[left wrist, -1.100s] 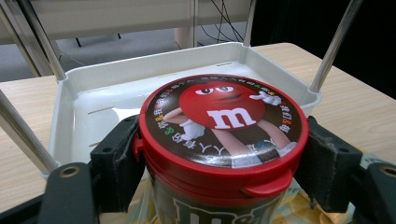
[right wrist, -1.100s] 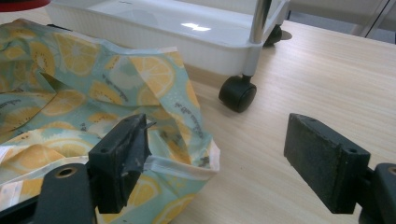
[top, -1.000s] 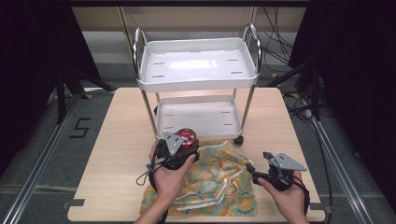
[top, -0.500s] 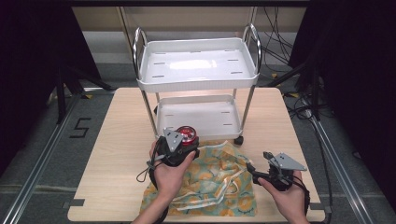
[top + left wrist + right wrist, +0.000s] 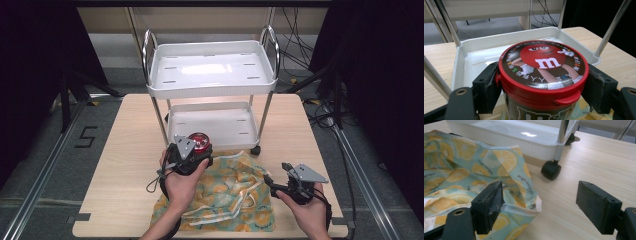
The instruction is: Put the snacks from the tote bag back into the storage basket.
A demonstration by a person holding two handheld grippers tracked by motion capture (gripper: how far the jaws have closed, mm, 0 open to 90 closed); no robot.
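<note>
Pale wooden table [image 5: 130, 150] carries the scene: the left gripper [image 5: 192, 150] clamps a red-lidded candy jar [image 5: 544, 65] just below its lid, held just above the near edge of the lemon-print cloth bag [image 5: 225, 195], apparently clear of it. Behind it stands the white cart [image 5: 212, 70], lower tray [image 5: 474, 57] close. The right gripper [image 5: 541, 205] rests wide open at the bag's right edge.

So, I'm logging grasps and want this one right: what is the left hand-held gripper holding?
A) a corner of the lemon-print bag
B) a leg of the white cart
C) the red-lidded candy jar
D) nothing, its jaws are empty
C: in the left gripper view the black jaws of the left hand-held gripper press on both sides of the red-lidded candy jar, just under its lid, in front of the white cart's lower tray.
</note>
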